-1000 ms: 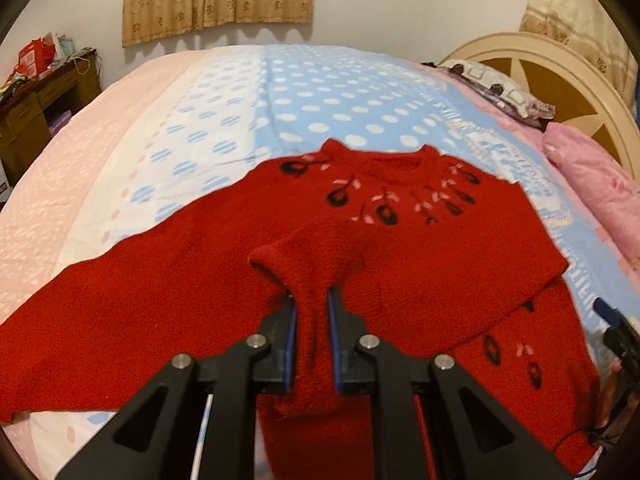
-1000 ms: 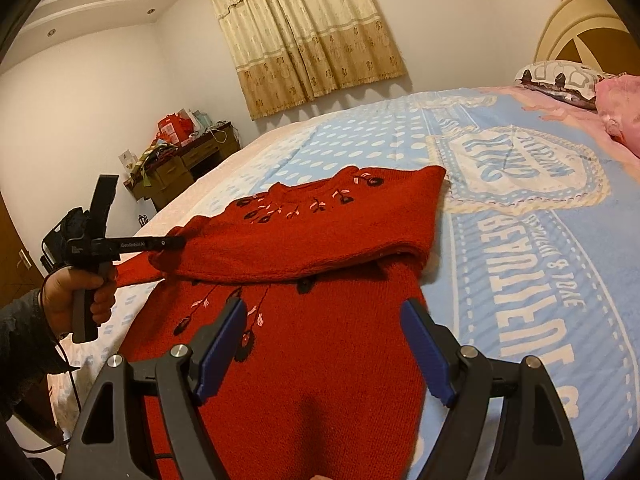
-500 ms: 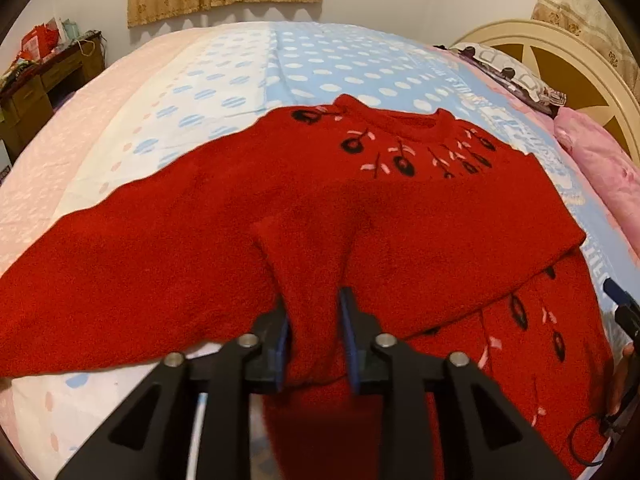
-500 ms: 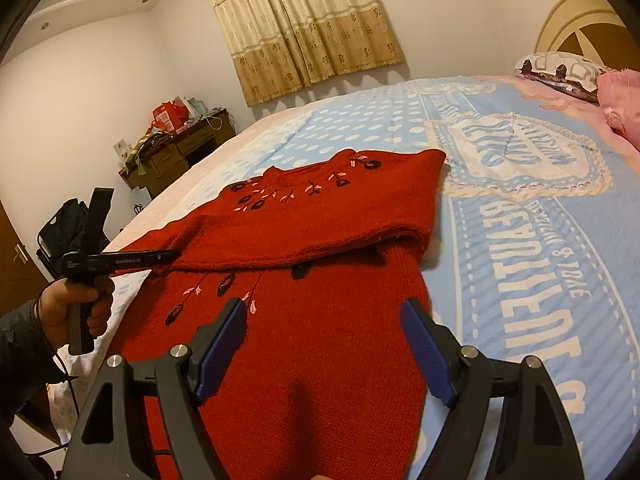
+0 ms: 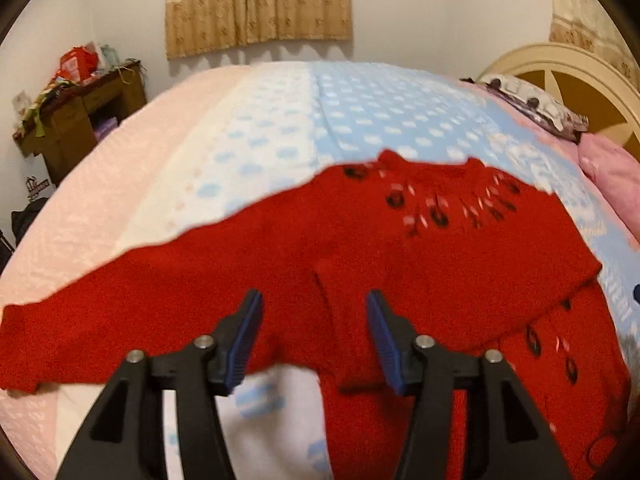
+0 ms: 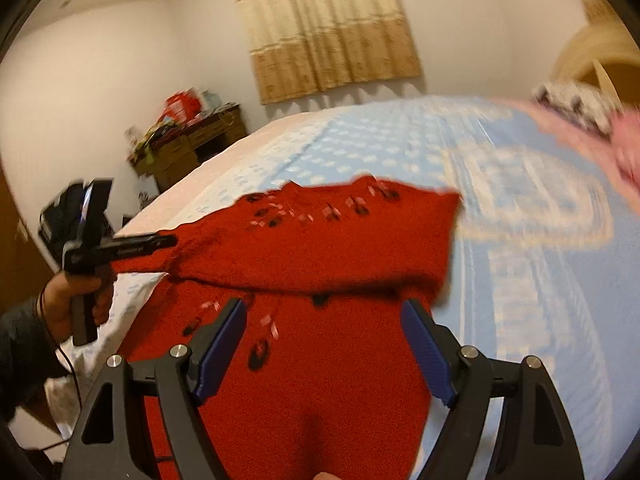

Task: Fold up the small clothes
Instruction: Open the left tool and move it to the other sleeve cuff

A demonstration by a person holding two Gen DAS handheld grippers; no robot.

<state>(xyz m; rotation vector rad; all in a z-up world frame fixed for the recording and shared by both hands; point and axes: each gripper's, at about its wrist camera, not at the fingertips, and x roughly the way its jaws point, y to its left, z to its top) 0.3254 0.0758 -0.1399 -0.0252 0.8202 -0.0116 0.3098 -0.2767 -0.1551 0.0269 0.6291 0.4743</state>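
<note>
A red knitted sweater [image 5: 400, 264] with dark flower motifs lies flat on the bed, also seen in the right wrist view [image 6: 320, 240]. One sleeve is folded across its chest, and the cuff [image 5: 352, 344] rests between the jaws of my left gripper [image 5: 313, 296]. Those jaws are opening and the pads do not press the cuff. The other sleeve [image 5: 120, 320] stretches out to the left. My right gripper [image 6: 324, 304] hovers open over the sweater's lower body with nothing gripped. A hand [image 6: 76, 304] holds the left gripper [image 6: 164, 241] at the sweater's left side.
The bed [image 5: 248, 152] has a pink, white and blue dotted cover. Pillows [image 5: 532, 104] and a cream headboard [image 5: 592, 80] are at the right. A cluttered wooden desk [image 5: 80, 120] stands left of the bed, and a curtain [image 5: 260, 4] hangs on the far wall.
My left jaws have spread apart and let go of the sleeve cuff, which now lies on the sweater. The right gripper has risen slightly and rolled, still open.
</note>
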